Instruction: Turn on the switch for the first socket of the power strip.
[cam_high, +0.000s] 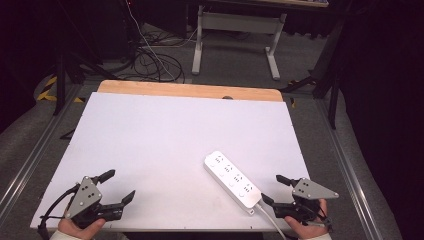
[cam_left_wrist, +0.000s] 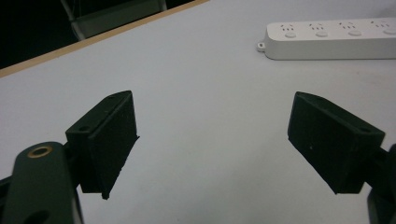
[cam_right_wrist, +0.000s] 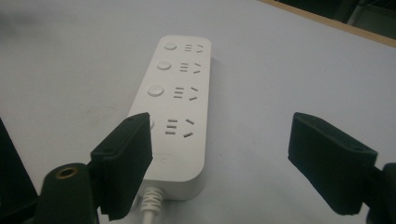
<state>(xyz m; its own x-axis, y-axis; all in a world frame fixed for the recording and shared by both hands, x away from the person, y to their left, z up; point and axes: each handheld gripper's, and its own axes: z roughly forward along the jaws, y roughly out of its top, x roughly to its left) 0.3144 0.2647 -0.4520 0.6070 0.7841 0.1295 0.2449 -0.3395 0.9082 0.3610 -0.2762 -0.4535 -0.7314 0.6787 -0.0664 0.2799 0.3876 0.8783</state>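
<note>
White power strip (cam_high: 232, 181) on table (cam_high: 150, 140), right claw (cam_high: 276, 189) spread (nothing pinched), left claw (cam_high: 119, 186) spread

A white four-socket plastic power strip (cam_high: 232, 181) lies diagonally near the white tabletop's (cam_high: 165, 140) near-right corner, between two black open-fingered grippers, left (cam_high: 119, 185) and right (cam_high: 275, 189).

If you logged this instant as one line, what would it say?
left gripper: open, empty, over table | right gripper: open, empty, beside cord end of power strip | strip: flat, untouched
</note>
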